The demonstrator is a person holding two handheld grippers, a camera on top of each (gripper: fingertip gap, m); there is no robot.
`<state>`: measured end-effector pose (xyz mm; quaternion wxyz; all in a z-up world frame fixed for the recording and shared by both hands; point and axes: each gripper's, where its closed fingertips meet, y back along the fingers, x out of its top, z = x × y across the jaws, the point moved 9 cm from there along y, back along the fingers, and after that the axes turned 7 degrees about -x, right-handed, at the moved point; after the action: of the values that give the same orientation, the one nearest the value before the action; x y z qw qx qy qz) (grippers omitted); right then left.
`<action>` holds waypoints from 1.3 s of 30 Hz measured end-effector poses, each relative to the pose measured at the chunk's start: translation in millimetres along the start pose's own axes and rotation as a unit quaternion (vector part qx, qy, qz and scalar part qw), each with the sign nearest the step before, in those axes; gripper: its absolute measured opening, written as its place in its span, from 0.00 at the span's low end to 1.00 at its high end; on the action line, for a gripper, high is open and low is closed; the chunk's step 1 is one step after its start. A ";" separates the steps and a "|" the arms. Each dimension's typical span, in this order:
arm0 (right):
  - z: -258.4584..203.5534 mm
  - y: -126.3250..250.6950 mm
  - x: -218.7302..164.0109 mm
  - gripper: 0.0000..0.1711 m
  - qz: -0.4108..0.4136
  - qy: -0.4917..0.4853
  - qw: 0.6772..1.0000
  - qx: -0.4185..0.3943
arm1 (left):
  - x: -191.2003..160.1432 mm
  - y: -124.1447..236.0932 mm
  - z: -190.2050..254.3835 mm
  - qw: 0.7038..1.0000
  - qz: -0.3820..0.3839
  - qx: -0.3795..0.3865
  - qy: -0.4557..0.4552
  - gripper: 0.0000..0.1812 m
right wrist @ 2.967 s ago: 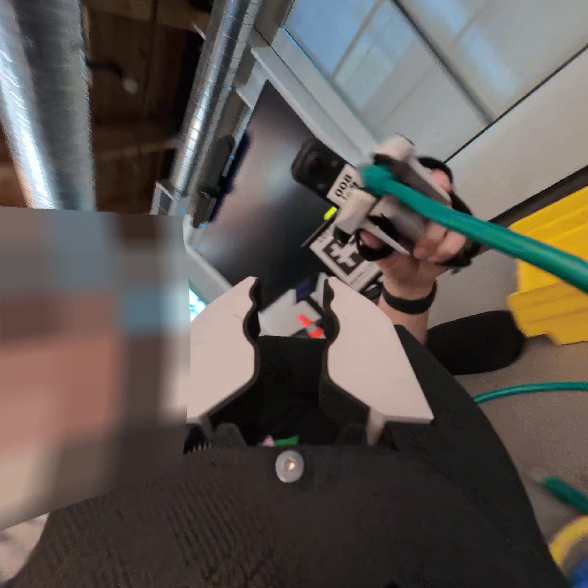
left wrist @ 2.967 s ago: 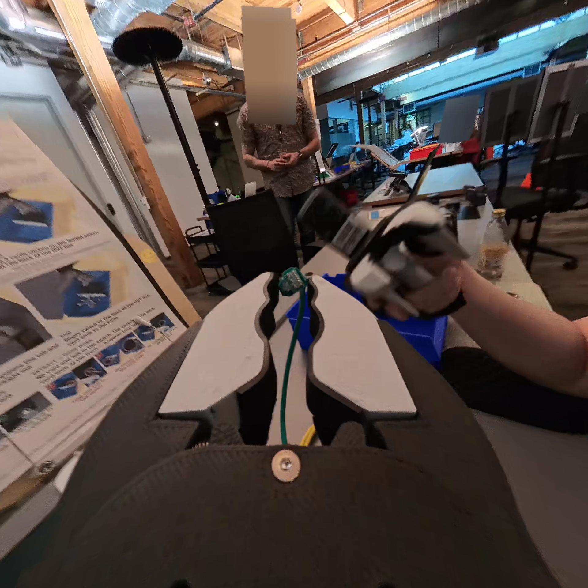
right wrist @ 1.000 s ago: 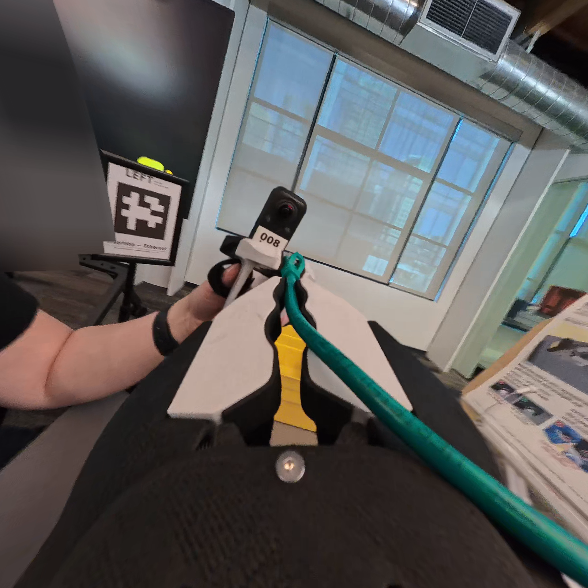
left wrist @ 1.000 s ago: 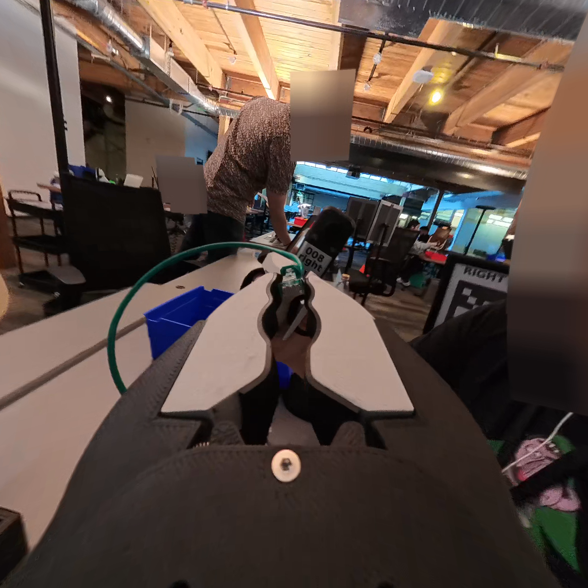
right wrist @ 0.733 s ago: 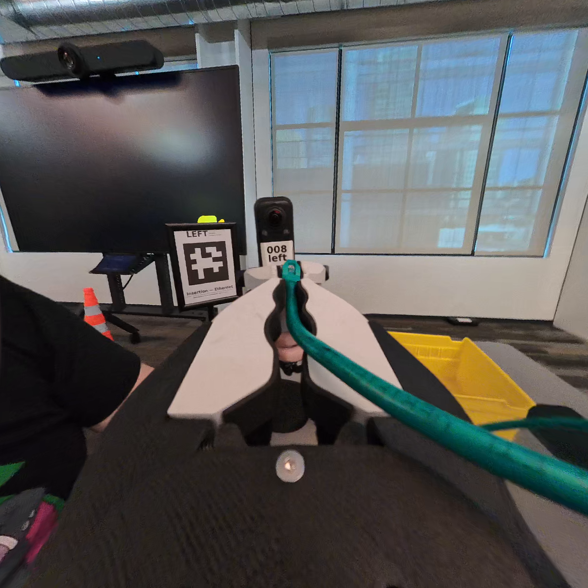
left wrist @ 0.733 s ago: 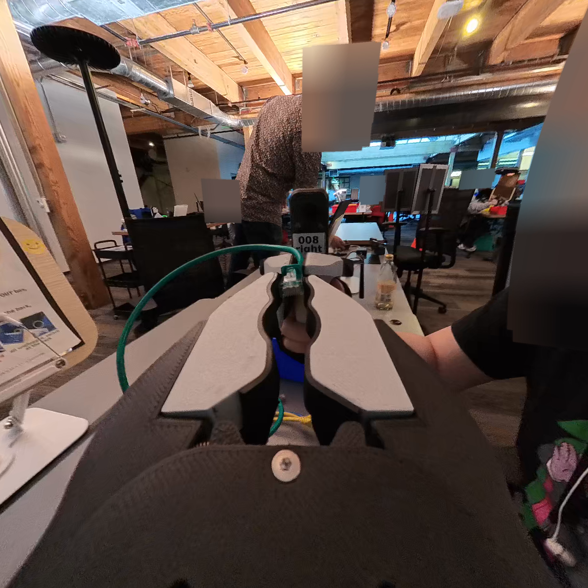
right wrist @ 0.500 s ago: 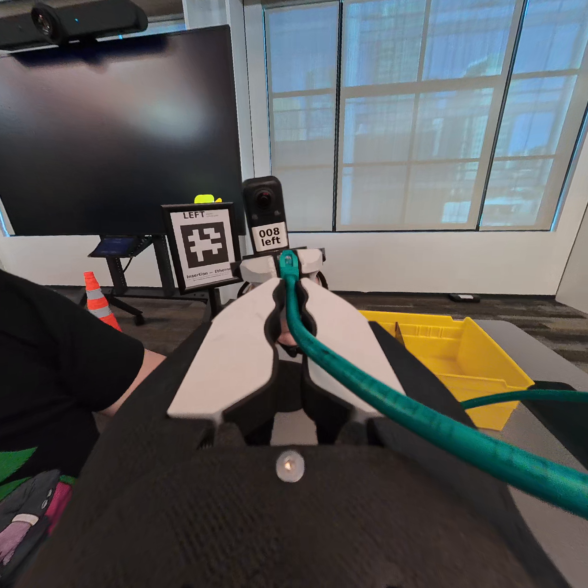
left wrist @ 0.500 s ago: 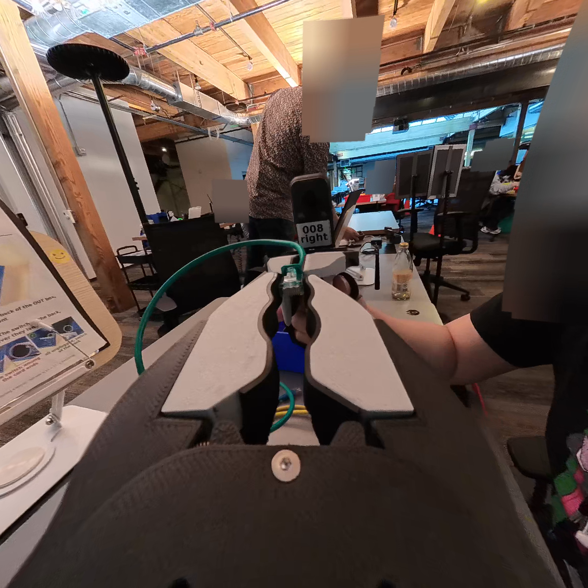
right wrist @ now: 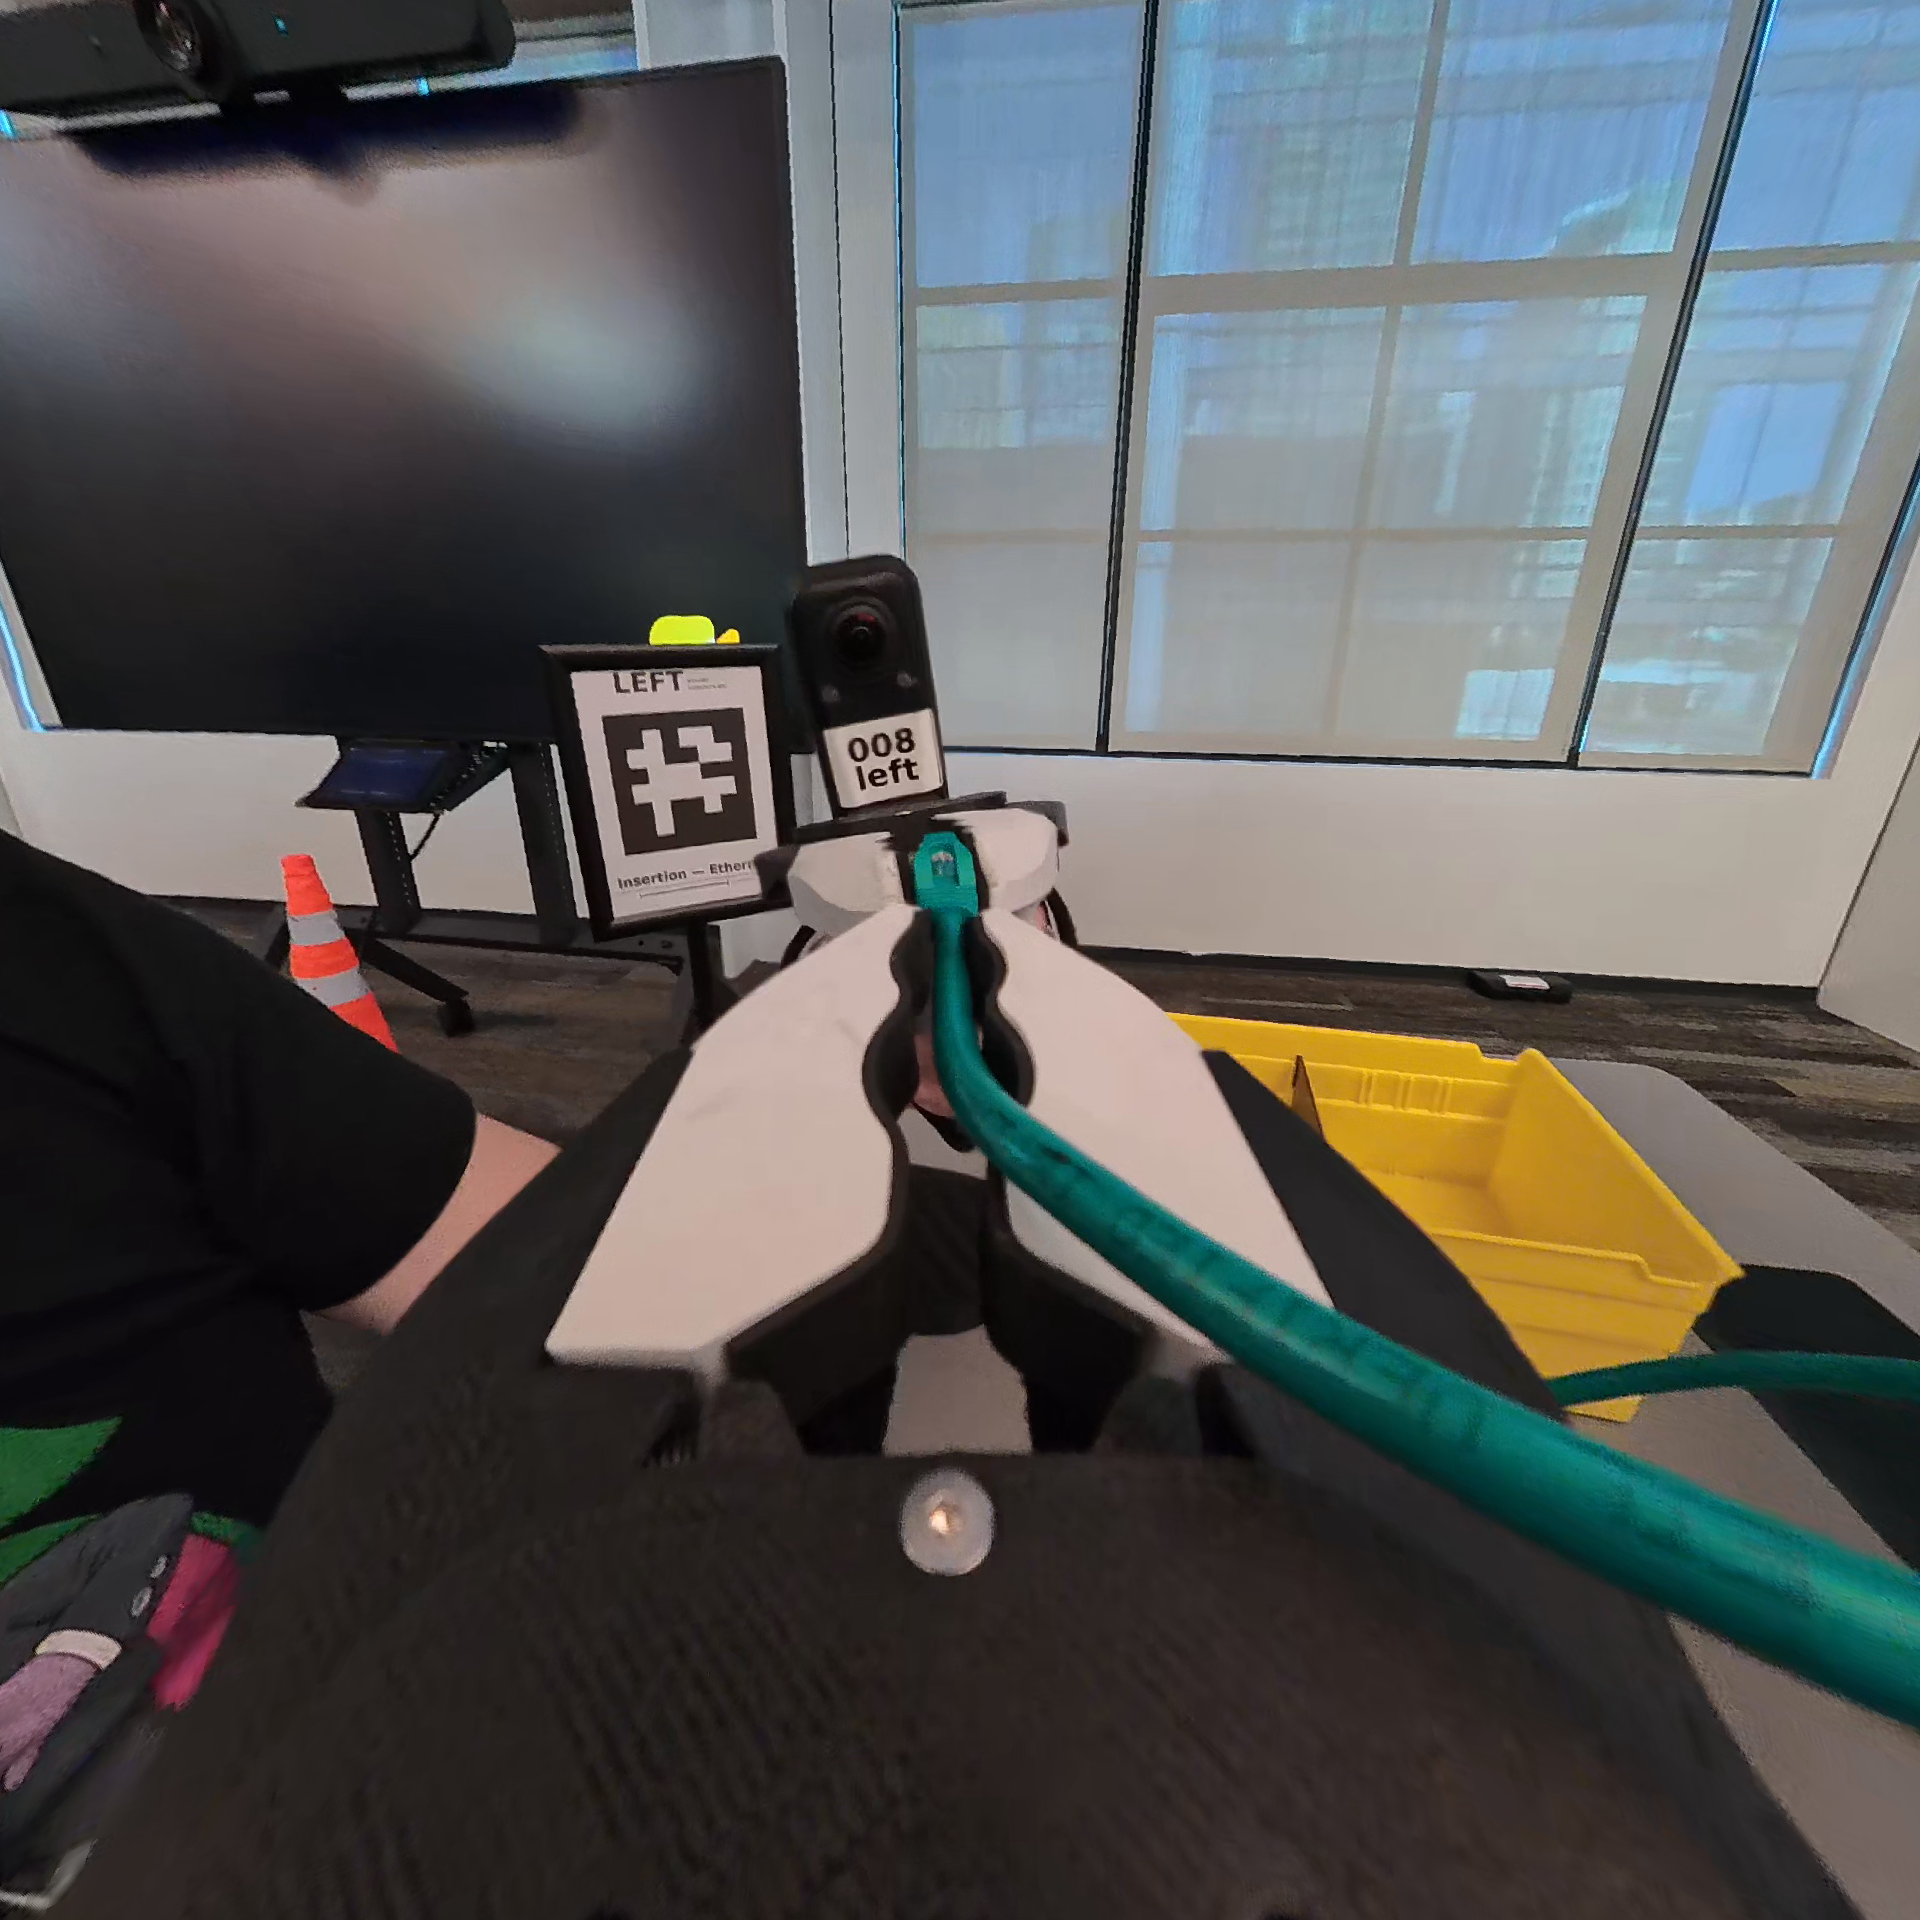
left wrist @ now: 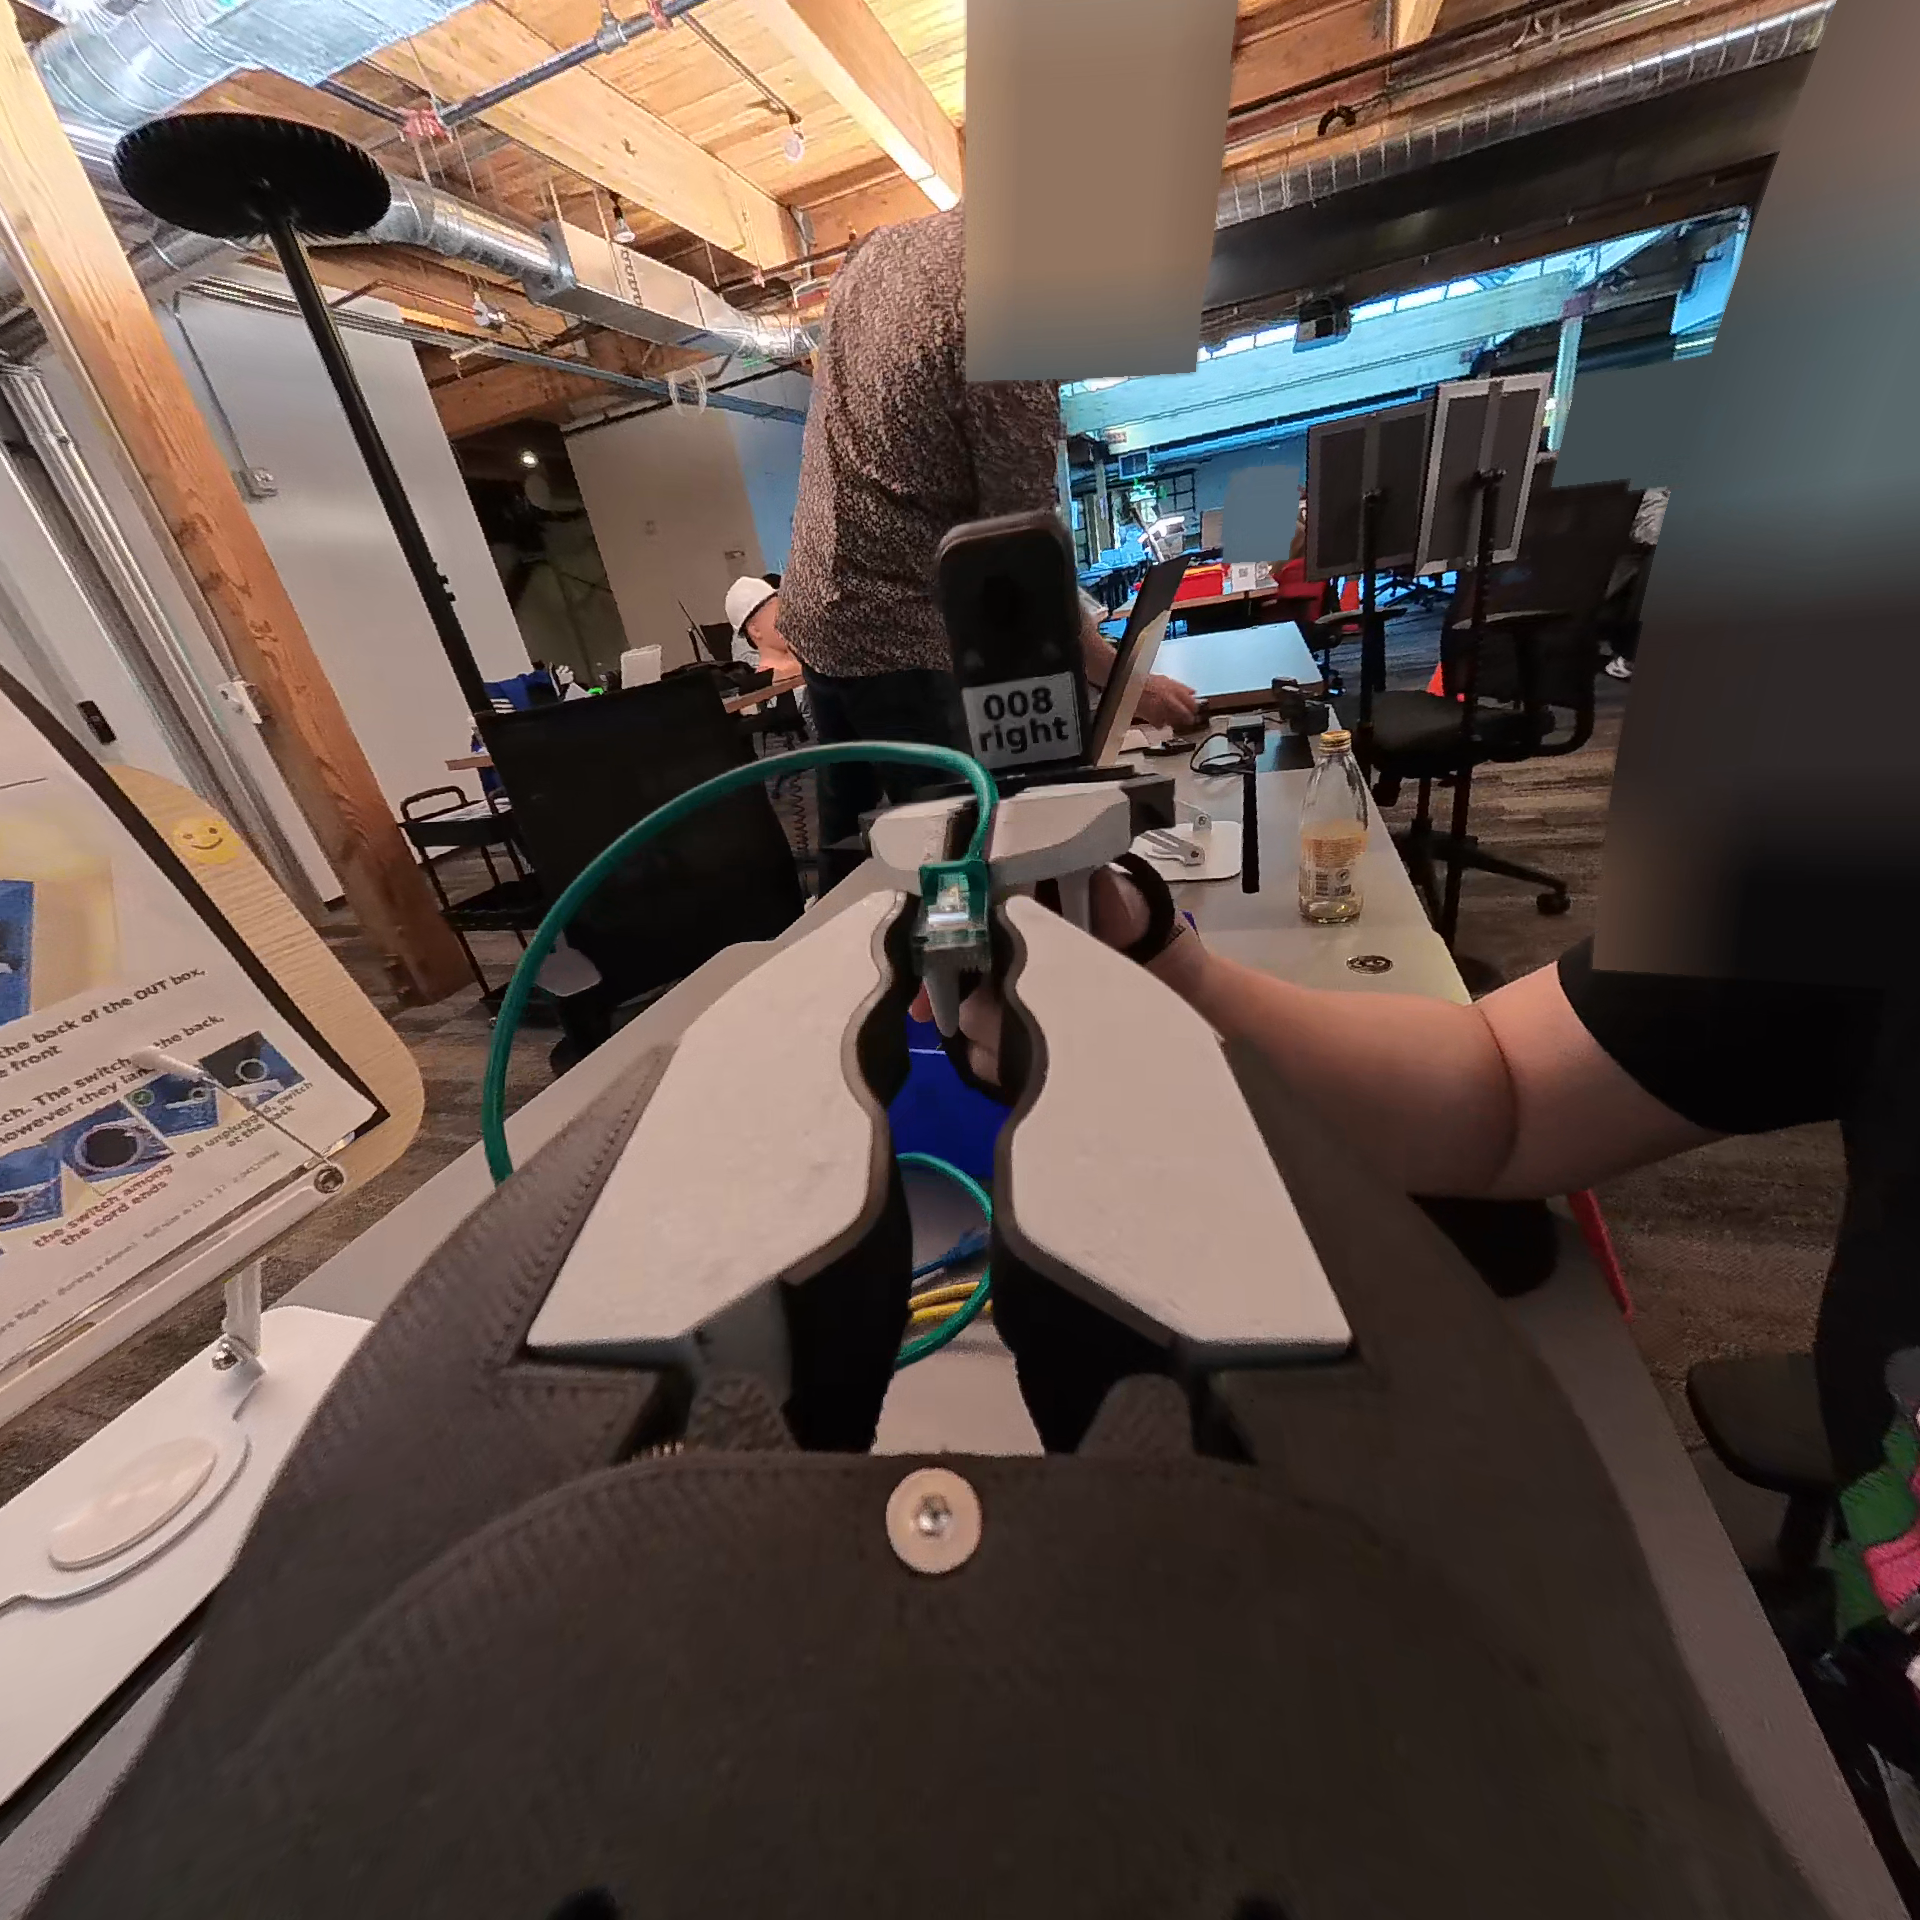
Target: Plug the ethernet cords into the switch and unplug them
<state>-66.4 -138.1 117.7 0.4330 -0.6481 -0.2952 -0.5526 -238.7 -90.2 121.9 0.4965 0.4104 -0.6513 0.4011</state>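
Note:
A green ethernet cord (left wrist: 582, 935) loops from the left and ends in a clear plug (left wrist: 948, 925). My left gripper (left wrist: 951, 920) is shut on that plug at its fingertips. My right gripper (right wrist: 943, 925) faces it tip to tip and is shut on the cord (right wrist: 1195, 1236) just behind the plug (right wrist: 943, 868). Each gripper shows in the other's view: the right (left wrist: 997, 831) and the left (right wrist: 925, 862). A black object (right wrist: 1808, 1340) lies at the table's right edge by the cord; I cannot tell if it is the switch.
A yellow bin (right wrist: 1455, 1174) sits on the table on the right. A blue bin (left wrist: 935, 1091) with yellow and blue cords (left wrist: 945, 1299) lies below the left gripper. An instruction board (left wrist: 156, 1091) stands at the left. A bottle (left wrist: 1333, 831) and a standing person (left wrist: 914, 468) are farther off. My two grippers' fingertips are within a few centimetres of each other.
Both grippers have tilted down and levelled together, staying tip to tip on the green cord end. The table, the bins and the instruction board have come into view.

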 end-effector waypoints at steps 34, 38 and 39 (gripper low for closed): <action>4.3 45.1 32.7 0.03 -0.061 0.225 0.960 -0.157 | -221.6 25.2 -140.3 0.900 -0.257 0.309 0.169 0.47; 6.4 46.8 32.6 0.03 -0.063 0.220 0.960 -0.159 | -226.8 27.9 -144.1 0.894 -0.282 0.288 0.195 0.44; 7.0 47.5 32.8 0.03 -0.063 0.220 0.960 -0.160 | -229.0 27.4 -143.0 0.890 -0.298 0.283 0.198 0.44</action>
<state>-15.2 -156.5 138.3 0.3423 -0.5514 -0.1401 -0.7478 -179.8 83.3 -78.3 0.5741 0.6204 -0.2457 0.4745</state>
